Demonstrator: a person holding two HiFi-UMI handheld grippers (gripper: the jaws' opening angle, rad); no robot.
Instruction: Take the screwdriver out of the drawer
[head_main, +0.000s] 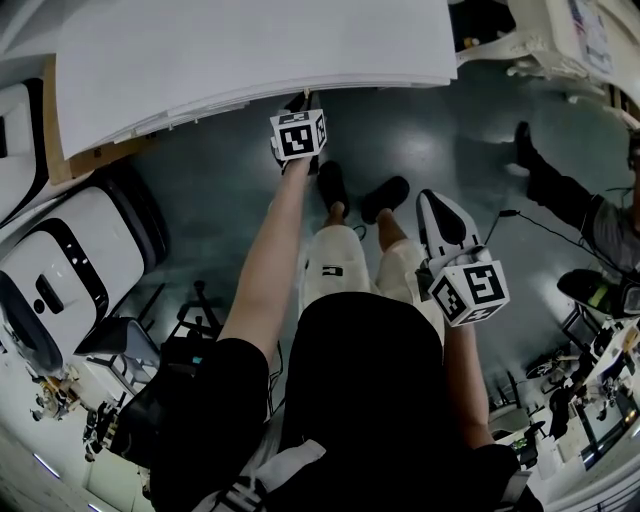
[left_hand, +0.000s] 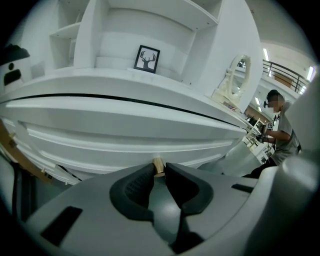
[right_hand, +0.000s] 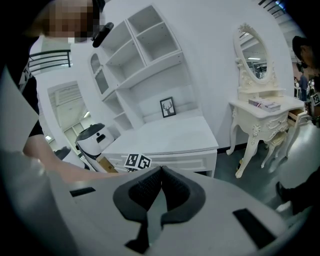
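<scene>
The white desk (head_main: 250, 50) has a closed drawer front (left_hand: 125, 140) with a small brass knob (left_hand: 158, 164). My left gripper (left_hand: 159, 168) reaches out to the desk's front edge, and its two dark pads sit against either side of the knob. In the head view the left gripper (head_main: 301, 103) has its tips tucked under the desk edge, beyond its marker cube. The right gripper (head_main: 433, 198) hangs back beside the person's leg, shut with nothing in it; in its own view the right gripper (right_hand: 161, 171) has its pads together. No screwdriver is in sight.
A white and black machine (head_main: 70, 270) stands left of the desk with cardboard (head_main: 58, 150) behind it. Shelves with a framed deer picture (left_hand: 147, 59) rise above the desk. A cream vanity table with an oval mirror (right_hand: 260, 105) stands to the right. Another person (head_main: 590, 215) is at the far right.
</scene>
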